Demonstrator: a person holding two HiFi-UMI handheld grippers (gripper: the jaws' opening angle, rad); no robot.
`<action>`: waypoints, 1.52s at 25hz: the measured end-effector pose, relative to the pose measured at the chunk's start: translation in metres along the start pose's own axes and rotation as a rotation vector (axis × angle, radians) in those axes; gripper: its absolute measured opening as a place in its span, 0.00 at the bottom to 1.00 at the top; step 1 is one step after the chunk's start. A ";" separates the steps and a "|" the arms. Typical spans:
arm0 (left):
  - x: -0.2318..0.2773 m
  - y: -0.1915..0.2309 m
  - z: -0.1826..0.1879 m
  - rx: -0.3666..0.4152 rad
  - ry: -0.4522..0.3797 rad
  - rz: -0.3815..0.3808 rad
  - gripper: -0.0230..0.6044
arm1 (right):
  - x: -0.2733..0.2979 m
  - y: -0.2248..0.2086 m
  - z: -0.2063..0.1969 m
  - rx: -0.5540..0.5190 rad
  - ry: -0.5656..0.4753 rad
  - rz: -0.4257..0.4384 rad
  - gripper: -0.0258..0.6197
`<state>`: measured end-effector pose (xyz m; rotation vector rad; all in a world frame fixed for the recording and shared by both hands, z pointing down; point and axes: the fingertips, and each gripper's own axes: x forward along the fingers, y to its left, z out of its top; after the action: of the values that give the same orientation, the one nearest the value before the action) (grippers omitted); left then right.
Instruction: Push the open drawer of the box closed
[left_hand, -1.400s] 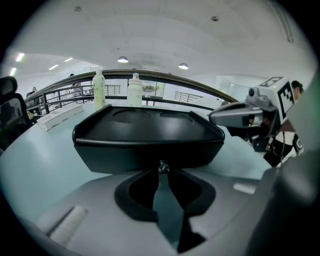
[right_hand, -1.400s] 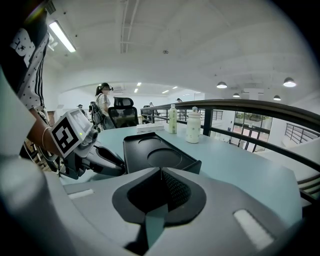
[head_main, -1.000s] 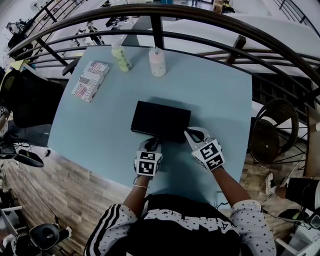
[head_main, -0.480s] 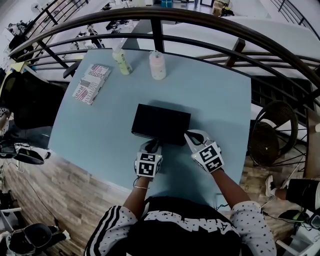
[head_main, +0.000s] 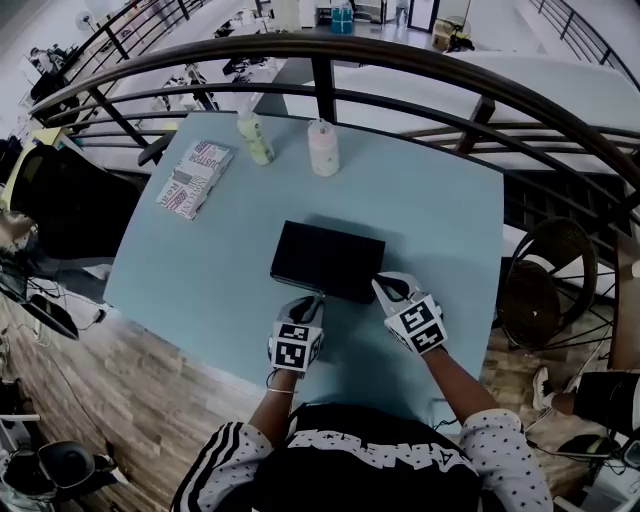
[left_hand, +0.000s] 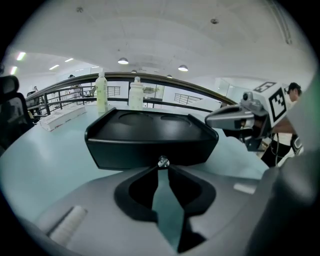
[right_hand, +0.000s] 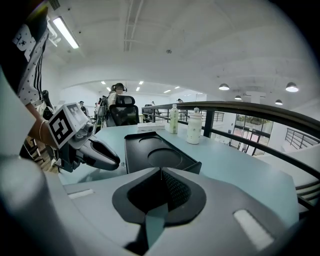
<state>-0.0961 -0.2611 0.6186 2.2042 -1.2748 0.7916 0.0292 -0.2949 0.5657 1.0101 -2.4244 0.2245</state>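
The black box (head_main: 327, 262) lies flat in the middle of the light blue table (head_main: 200, 270). In the left gripper view its front face (left_hand: 150, 152) fills the middle, with a small silver knob (left_hand: 162, 161) at its lower edge; I see no gap between the drawer and the box. My left gripper (head_main: 311, 301) is shut, its tips right at that knob (left_hand: 162, 167). My right gripper (head_main: 383, 287) is shut too, its tips (right_hand: 160, 170) at the box's near right corner (right_hand: 192, 166). Each gripper shows in the other's view: the right gripper (left_hand: 235, 119), the left gripper (right_hand: 97, 153).
Two bottles, a green one (head_main: 255, 138) and a white one (head_main: 323, 148), stand at the table's far edge. A printed packet (head_main: 193, 178) lies at the far left. A dark curved railing (head_main: 400, 60) runs behind the table, and a round wire stool (head_main: 545, 285) stands at the right.
The head view has tilted, so the table and the box sit lower in the picture. Both grippers stay at the box's near edge, still shut.
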 end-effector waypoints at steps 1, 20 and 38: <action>-0.004 0.000 0.002 -0.001 -0.017 0.008 0.04 | -0.001 -0.001 0.000 0.002 -0.003 0.000 0.02; -0.077 -0.014 0.060 0.071 -0.237 0.070 0.04 | -0.041 -0.010 0.018 0.272 -0.211 0.035 0.03; -0.089 -0.030 0.068 0.105 -0.278 0.048 0.04 | -0.079 0.000 0.029 0.301 -0.272 0.024 0.03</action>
<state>-0.0883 -0.2369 0.5049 2.4425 -1.4496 0.5966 0.0651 -0.2555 0.5004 1.2089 -2.7052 0.5027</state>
